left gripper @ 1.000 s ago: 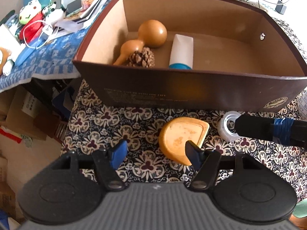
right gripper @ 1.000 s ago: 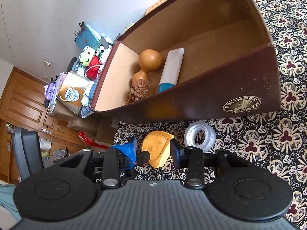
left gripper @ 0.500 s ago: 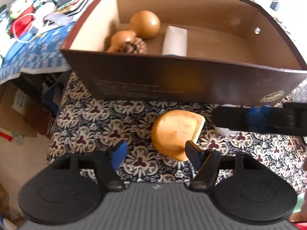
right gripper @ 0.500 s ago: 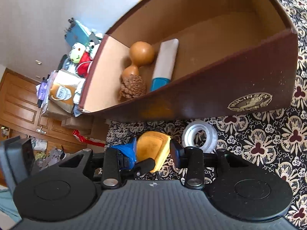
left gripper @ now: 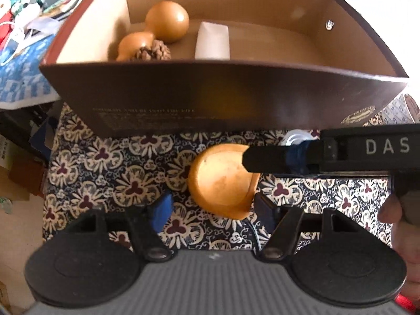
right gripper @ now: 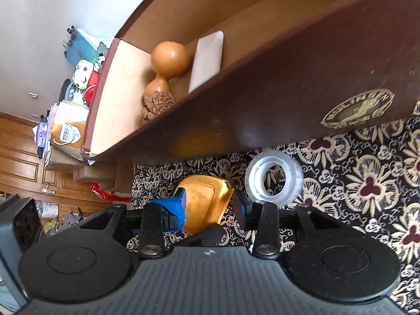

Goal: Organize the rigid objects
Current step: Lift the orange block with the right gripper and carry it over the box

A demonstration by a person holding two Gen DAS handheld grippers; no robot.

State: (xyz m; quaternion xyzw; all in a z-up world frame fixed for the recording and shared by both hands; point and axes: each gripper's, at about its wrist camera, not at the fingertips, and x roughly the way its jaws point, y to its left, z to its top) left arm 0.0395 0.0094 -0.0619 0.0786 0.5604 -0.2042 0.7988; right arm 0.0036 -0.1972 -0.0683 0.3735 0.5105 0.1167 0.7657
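A flat orange wooden piece (left gripper: 223,181) lies on the patterned cloth in front of a brown box (left gripper: 210,99). My left gripper (left gripper: 212,207) is open, its fingers on either side of the piece's near edge. My right gripper (right gripper: 210,202) is open and straddles the same piece (right gripper: 204,202) from the right; one finger (left gripper: 267,160) crosses over it in the left wrist view. A white tape roll (right gripper: 273,178) lies just right of the piece. The box (right gripper: 262,105) holds a wooden gourd (left gripper: 168,22), a pine cone (left gripper: 153,51) and a white tube (left gripper: 212,40).
The floral cloth (left gripper: 118,178) covers the table; its left edge drops off to boxes on the floor. Toys and clutter (right gripper: 81,76) sit on a blue cloth beyond the box's left end. The box's front wall stands close ahead of both grippers.
Both grippers have moved forward and down toward the orange piece. The right gripper's finger has slid left past the tape roll and now reaches over the piece.
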